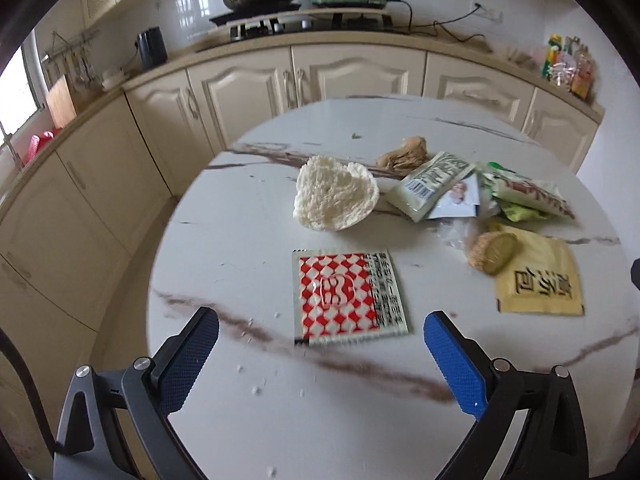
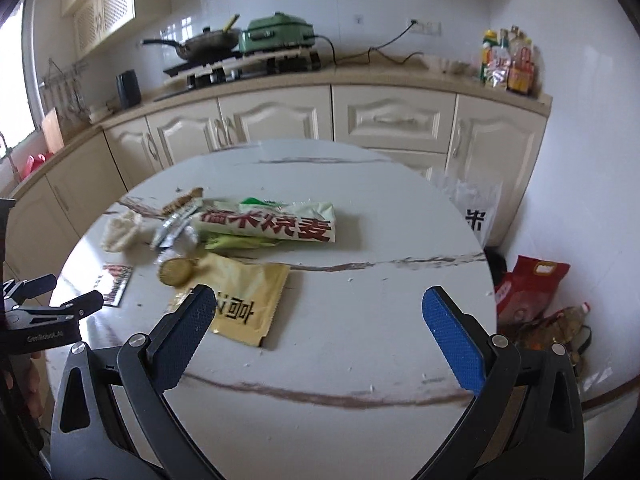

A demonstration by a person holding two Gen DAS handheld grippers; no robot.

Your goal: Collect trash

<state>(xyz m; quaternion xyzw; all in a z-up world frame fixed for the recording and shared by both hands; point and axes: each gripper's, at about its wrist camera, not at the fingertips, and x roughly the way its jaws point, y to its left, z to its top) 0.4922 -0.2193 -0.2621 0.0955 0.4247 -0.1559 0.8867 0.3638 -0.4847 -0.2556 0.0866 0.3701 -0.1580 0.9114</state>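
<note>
- The round marble-patterned table carries all the rubbish, spread across the half farthest from both grippers; I see no bin or bag on the tabletop to receive it.
- The green-and-white snack bag with red lettering is the largest piece, lying flat towards the back of the table.
- The yellow sachet lies just beyond the right gripper, partly behind its left finger, with a round biscuit resting on its far corner.
- The white foam fruit net sits crumpled beyond the checked packet, and a pale green wrapper with a barcode lies just beside it, leaning on other scraps.
- The red-and-white checked packet lies flat and alone, straight ahead of the left gripper and between the lines of its fingers.
- A brown crumpled scrap rests behind the net; crumbs dot the table.
- Both grippers hang over the near edge with fingers spread wide and nothing between them.
- Judgement: collecting looks barely begun, at the approach to a first item. The checked packet seems the left gripper's likely pick; lying flat, it calls for a low, tilted entry to catch one edge, or sliding it towards the table rim first.
</note>
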